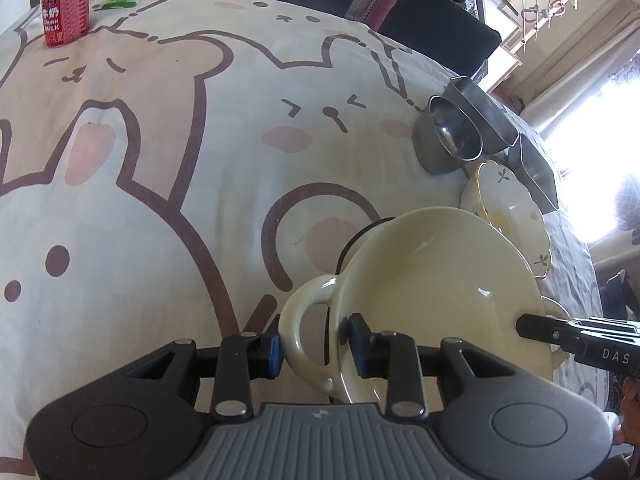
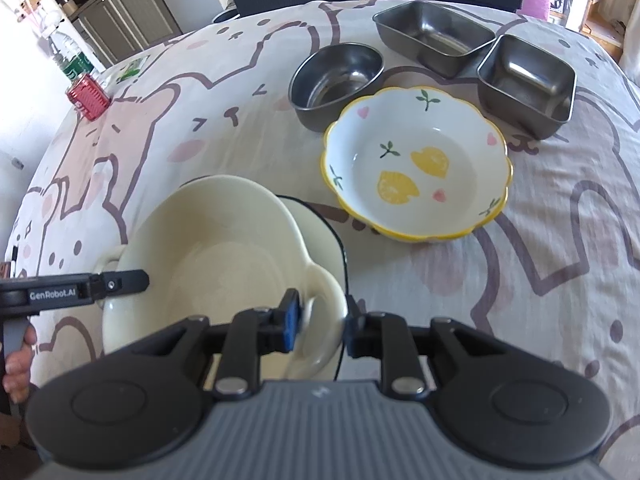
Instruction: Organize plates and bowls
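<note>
Red milk can (image 1: 65, 9) on cartoon tablecloth (image 1: 168, 152)

Daylight, bright. Window (image 1: 592, 184) blown out white just beyond the floral bowl (image 1: 508, 200); glare specks on cream bowl (image 1: 440, 276). Fisheye bends edges; corners dark.

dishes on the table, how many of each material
steel: 3, an oval bowl, a long rectangular tray and a square tray
ceramic: 3, a lemon-print bowl, a cream two-handled bowl and a dark-rimmed dish beneath it
total: 6
</note>
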`<action>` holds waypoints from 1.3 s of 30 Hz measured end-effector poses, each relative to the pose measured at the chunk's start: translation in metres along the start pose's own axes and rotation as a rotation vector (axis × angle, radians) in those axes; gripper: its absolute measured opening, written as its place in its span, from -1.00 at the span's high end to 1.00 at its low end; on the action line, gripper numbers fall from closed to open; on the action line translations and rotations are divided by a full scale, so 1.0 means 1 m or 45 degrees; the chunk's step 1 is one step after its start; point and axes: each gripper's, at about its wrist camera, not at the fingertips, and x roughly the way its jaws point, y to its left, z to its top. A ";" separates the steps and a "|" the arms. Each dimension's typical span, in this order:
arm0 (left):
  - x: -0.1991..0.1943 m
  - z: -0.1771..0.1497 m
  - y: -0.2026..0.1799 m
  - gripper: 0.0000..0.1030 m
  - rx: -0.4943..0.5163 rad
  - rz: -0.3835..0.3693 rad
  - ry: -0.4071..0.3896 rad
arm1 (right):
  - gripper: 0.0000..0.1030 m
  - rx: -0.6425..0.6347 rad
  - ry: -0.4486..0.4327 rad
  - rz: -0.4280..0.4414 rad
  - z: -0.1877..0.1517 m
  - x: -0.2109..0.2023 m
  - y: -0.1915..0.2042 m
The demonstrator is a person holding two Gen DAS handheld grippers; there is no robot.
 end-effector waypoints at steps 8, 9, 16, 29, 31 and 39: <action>-0.001 -0.001 -0.002 0.34 0.045 0.012 -0.007 | 0.45 -0.024 0.000 0.001 -0.001 0.005 0.001; -0.001 -0.001 -0.002 0.34 0.050 0.011 -0.006 | 0.45 -0.027 0.001 0.003 -0.001 0.006 0.001; -0.004 -0.001 -0.009 0.36 0.104 0.030 -0.024 | 0.38 -0.084 0.016 -0.037 -0.005 0.011 0.006; -0.004 0.001 -0.008 0.39 0.115 0.008 -0.008 | 0.34 -0.113 0.016 -0.067 -0.006 0.016 0.007; -0.004 0.001 -0.008 0.39 0.117 0.009 -0.004 | 0.34 -0.118 0.013 -0.068 -0.007 0.017 0.007; -0.008 0.001 -0.020 0.29 0.219 0.070 -0.016 | 0.19 -0.130 -0.004 -0.082 -0.011 0.015 0.009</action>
